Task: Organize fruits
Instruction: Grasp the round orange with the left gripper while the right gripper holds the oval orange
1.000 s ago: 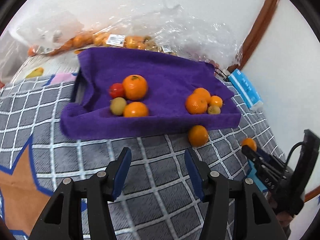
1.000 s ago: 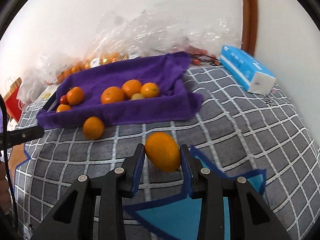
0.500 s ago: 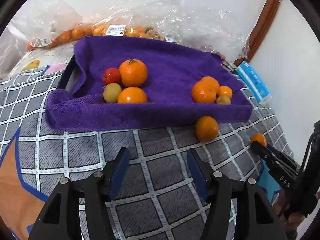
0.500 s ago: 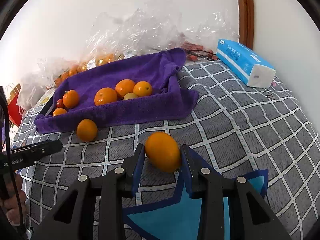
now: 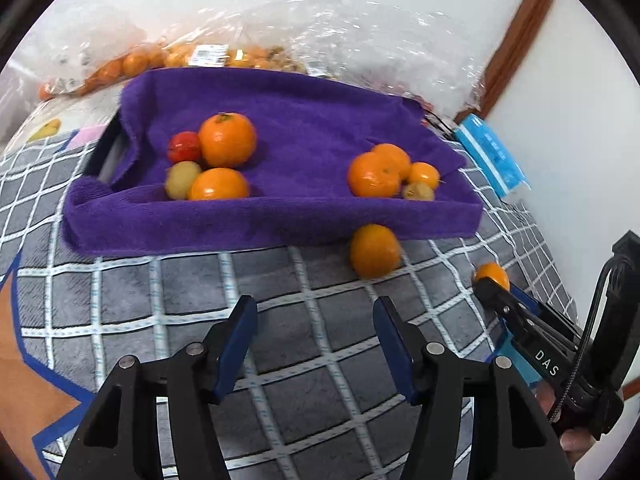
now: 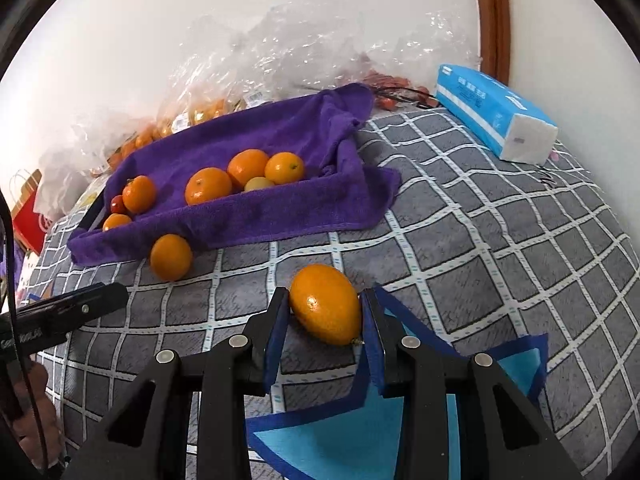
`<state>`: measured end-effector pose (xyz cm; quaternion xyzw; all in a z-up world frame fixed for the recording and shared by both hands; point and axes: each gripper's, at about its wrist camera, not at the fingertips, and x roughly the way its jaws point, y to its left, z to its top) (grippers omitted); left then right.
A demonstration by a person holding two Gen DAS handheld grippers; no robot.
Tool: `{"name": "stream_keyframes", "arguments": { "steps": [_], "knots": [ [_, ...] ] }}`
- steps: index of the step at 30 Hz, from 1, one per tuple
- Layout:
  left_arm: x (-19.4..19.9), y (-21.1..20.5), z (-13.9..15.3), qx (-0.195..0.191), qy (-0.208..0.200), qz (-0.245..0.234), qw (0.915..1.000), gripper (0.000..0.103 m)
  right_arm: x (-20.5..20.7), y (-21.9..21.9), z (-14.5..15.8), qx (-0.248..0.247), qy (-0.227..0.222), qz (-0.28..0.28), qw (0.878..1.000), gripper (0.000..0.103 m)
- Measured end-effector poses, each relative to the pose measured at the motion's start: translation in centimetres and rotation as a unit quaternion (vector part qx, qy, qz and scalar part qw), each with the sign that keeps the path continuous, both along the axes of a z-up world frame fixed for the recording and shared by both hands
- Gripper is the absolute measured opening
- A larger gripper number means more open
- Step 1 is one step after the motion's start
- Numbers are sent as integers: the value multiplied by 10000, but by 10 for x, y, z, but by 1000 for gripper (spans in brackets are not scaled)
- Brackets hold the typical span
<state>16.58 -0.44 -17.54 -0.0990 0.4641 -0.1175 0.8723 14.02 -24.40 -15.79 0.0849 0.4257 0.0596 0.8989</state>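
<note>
Fruit in hand first: our right gripper [image 6: 324, 310] is closed on an oval orange fruit [image 6: 325, 304], pads pressing its two long flanks, held just above the checked blanket [image 6: 500, 240] near that blanket's front edge; we judge it light, firm under a thin waxy rind, smooth enough to squirt out if squeezed at the tapered ends, so the broad middle is the place to hold it; moderate pressure should do, since hard pinching would likely bruise it. Our left gripper [image 5: 314, 344] stands partly open with nothing between its pads, hovering over bare blanket, short of the loose orange [image 5: 375, 251]; that one lies on the blanket, touching the front edge of the purple towel [image 5: 304, 120]; round and rollable, we would take it across its widest girth.

Count, as far as we see: on the towel-lined tray, a left cluster of four, namely two oranges, one small red fruit [image 5: 183, 146] and one yellowish fruit [image 5: 183, 179]; a right cluster of four, namely three orange fruits and one small yellowish one [image 5: 418, 191]; one loose orange outside; one held; ten in all. Bagged oranges [image 5: 136, 62] lie along the far edge, too crowded under plastic to count; one blue tissue pack [image 6: 494, 120] sits toward the far right corner.
</note>
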Motion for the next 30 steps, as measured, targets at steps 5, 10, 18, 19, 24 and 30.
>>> {"name": "stream_keyframes", "arguments": {
  "steps": [5, 10, 18, 19, 24, 30],
  "knots": [
    [8, -22, 4, 181, -124, -112, 9997, 57, -2, -7, 0, 202, -33, -22, 9998, 36],
    [19, -38, 0, 289, -127, -185, 9993, 57, -2, -6, 0, 260, -55, 66, 9996, 36],
    [28, -48, -4, 386, -264, -93, 9989, 48, -1, -8, -2, 430, -29, 108, 9990, 36],
    [29, -49, -4, 392, -298, -62, 9988, 35, -1, -7, -2, 426, -26, 117, 9990, 36],
    [23, -47, -3, 411, -379, -271, 9981, 32, -1, -5, -2, 317, -22, 119, 9994, 36],
    [9, -26, 7, 110, -274, -70, 9995, 32, -2, 2, -2, 90, 21, 117, 9999, 36]
  ]
}}
